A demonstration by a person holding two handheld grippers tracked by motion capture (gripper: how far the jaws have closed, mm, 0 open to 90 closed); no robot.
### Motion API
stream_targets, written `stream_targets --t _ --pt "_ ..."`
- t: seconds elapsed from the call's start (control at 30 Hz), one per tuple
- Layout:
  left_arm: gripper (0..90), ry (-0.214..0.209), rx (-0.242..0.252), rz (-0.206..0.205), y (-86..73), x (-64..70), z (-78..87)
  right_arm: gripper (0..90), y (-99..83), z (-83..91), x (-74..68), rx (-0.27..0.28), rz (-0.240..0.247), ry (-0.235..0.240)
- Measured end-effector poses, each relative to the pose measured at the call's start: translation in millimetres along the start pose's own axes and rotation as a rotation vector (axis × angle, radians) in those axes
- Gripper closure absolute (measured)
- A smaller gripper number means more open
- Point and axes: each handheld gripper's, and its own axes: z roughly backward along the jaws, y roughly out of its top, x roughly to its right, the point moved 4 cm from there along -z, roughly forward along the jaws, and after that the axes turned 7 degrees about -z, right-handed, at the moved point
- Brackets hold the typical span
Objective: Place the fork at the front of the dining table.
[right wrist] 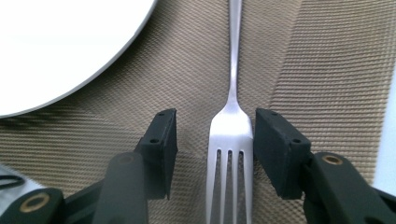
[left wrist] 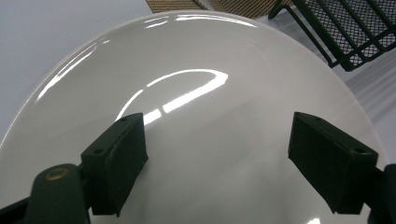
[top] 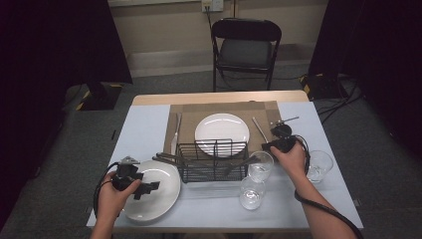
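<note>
A silver fork (right wrist: 229,140) lies on the brown woven placemat (right wrist: 322,70), tines toward the camera. My right gripper (right wrist: 215,128) is open and straddles the fork's head, the right pad close against its edge. From above, that gripper (top: 272,144) sits at the near end of the fork (top: 259,128), right of the centre white plate (top: 221,130). My left gripper (left wrist: 215,135) hangs open just over the front-left white plate (left wrist: 196,84), nothing between its jaws. In the high view the left gripper (top: 151,187) is above that plate (top: 158,196).
A black wire basket (top: 213,160) with several utensils poking out stands in front of the centre plate. Three clear glasses (top: 261,166) (top: 251,194) (top: 319,166) stand to its right. A knife (top: 175,133) lies at the placemat's left. A folding chair (top: 245,50) stands behind the table.
</note>
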Motion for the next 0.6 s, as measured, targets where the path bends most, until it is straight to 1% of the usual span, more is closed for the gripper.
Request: stream_targets --t 0.03,0.07,0.13,0.17,0.3,0.37,0.43,0.47,0.5,0.57,0.6 --pt "19.1 0.001 0.000 -0.001 0.1 0.1 0.1 50.6 -0.7 0.6 -0.9 0.001 -0.007 0.014" --pt "19.1 -0.001 -0.002 -0.001 0.0 0.5 0.0 50.8 -1.5 1.3 -1.8 0.000 -0.017 0.019" --pt "19.0 -0.003 -0.001 0.000 0.0 1.1 -0.1 50.7 -2.3 1.4 -2.7 -0.006 -0.021 0.024" --pt "19.1 -0.003 0.001 -0.002 0.5 1.7 0.7 50.5 -3.7 1.2 -4.2 -0.006 -0.014 0.033" --pt "19.1 0.002 0.002 -0.004 0.4 1.4 1.2 50.5 -5.1 1.3 -7.2 -0.009 -0.018 0.045" --pt "19.1 0.003 0.000 -0.006 0.2 1.6 1.0 50.5 -5.4 1.4 -11.5 -0.022 -0.004 0.052" --pt "19.1 0.001 0.002 -0.005 0.4 1.6 1.3 47.0 -4.6 2.0 -13.8 -0.013 0.019 0.040" --pt "19.1 0.003 -0.001 -0.005 0.1 1.1 1.7 44.1 -3.6 2.9 -13.7 -0.008 0.025 0.026" --pt "19.1 0.006 -0.002 -0.004 -0.2 0.8 1.7 39.9 -2.3 4.0 -12.6 0.002 0.029 0.007" --pt "19.1 0.007 -0.001 -0.006 -0.6 -0.2 2.2 36.7 0.2 5.4 -8.7 0.009 0.029 -0.020" --pt "19.1 0.008 -0.003 -0.006 -0.7 -0.6 2.5 33.5 1.3 5.6 -6.6 0.012 0.029 -0.029"
